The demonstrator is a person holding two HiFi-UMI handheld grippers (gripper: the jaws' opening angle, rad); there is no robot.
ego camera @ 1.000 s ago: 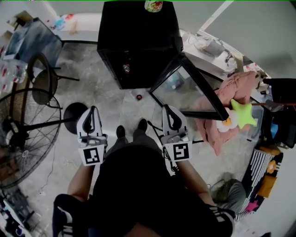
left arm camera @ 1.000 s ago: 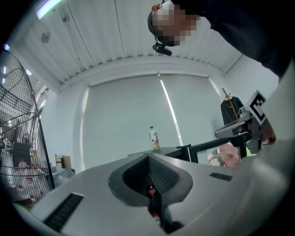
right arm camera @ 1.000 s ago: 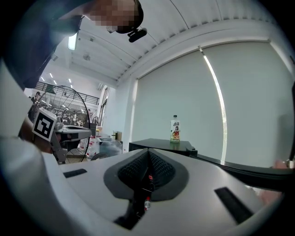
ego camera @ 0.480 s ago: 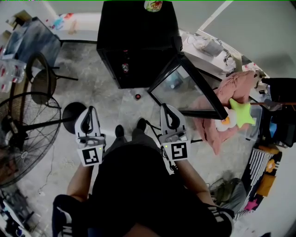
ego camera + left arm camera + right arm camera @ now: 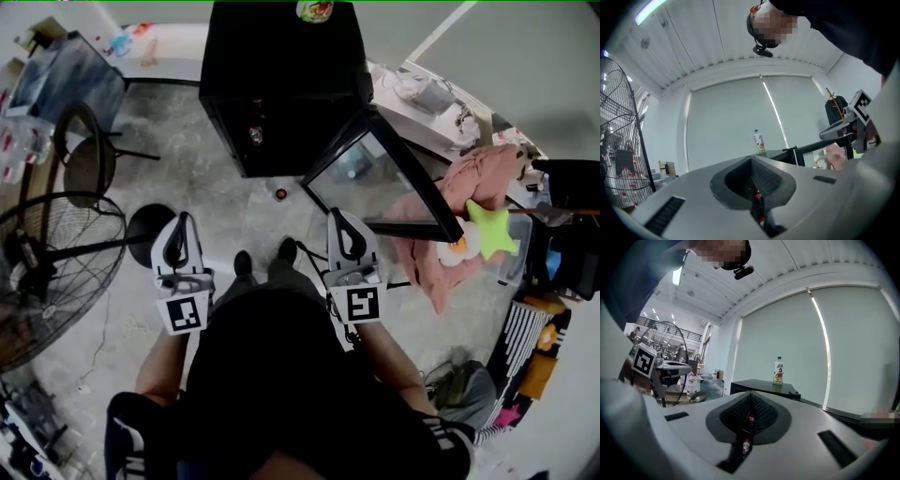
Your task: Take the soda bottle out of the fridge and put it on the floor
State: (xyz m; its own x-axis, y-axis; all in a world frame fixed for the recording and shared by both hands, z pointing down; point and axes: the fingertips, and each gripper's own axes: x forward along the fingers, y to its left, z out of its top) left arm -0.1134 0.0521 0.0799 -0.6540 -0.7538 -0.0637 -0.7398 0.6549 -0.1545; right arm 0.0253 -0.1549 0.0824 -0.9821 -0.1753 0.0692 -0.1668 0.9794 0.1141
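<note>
A black fridge stands ahead with its glass door swung open to the right. A dark soda bottle with a red label stands inside on a shelf. A second red-capped bottle stands on the floor in front of the fridge. Both show through the slit between the jaws in the right gripper view, the shelf bottle above the floor bottle. My left gripper and right gripper are held level at waist height, well short of the fridge, both shut and holding nothing.
A green-labelled bottle stands on top of the fridge. A large fan and a chair are on the left. A pink cloth and a green star toy lie to the right behind the door.
</note>
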